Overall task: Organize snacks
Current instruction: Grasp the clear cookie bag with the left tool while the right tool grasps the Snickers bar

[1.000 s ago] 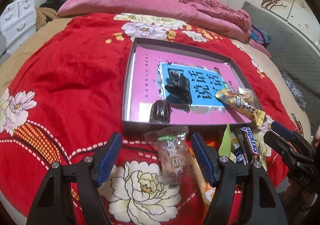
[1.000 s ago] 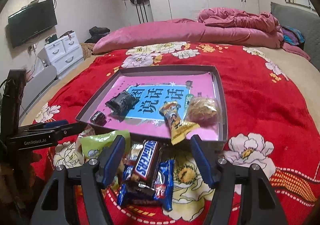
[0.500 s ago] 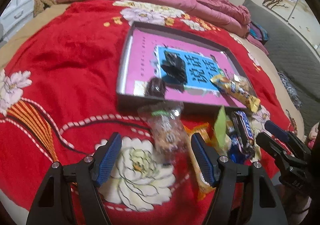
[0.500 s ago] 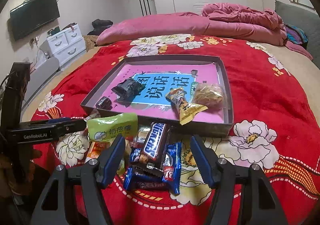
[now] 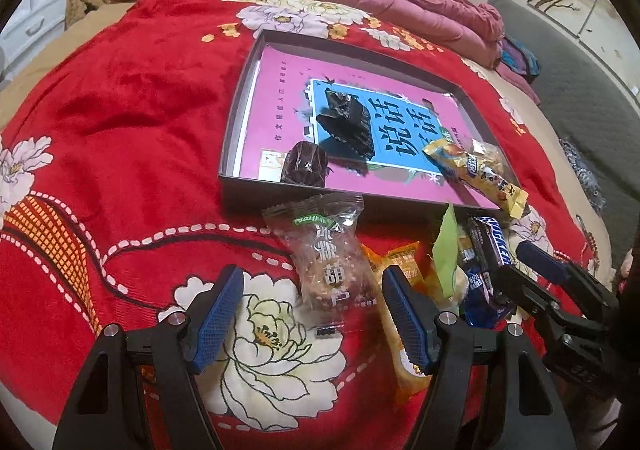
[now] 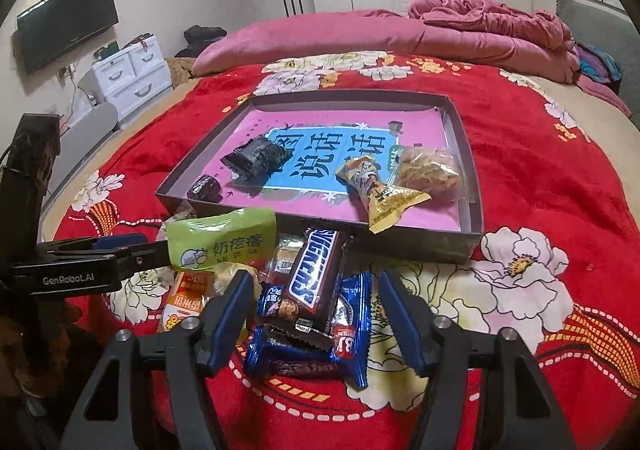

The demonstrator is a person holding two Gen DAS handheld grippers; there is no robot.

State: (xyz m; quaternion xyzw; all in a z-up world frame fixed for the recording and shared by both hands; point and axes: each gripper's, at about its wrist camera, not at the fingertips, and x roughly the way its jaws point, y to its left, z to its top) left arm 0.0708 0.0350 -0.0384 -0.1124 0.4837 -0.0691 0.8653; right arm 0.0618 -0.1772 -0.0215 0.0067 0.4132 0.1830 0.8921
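Note:
A shallow grey tray (image 5: 236, 122) (image 6: 468, 154) with a pink lining lies on the red bedspread and holds a black packet (image 5: 346, 122), a dark round sweet (image 5: 306, 166), a yellow wrapped bar (image 5: 474, 170) and a clear bag of crisps (image 6: 430, 170). In front of it lies a heap of snacks. My left gripper (image 5: 312, 314) stands open over a clear nut-bar packet (image 5: 328, 258). My right gripper (image 6: 316, 314) straddles a Snickers bar (image 6: 316, 274) lying on blue packets (image 6: 352, 338); its jaws are closing, pads not pressing on it. A green packet (image 6: 224, 238) lies to its left.
An orange packet (image 5: 400, 330) lies under my left gripper's right finger. A pink quilt (image 6: 480, 26) and pillow (image 6: 300, 38) are heaped at the bed's far end. White drawers (image 6: 132, 74) and a wall television (image 6: 68, 22) stand to the left.
Both cameras tilted down and moved closer to the snack heap. The right gripper's jaws have narrowed around the Snickers bar. The left jaws kept their width.

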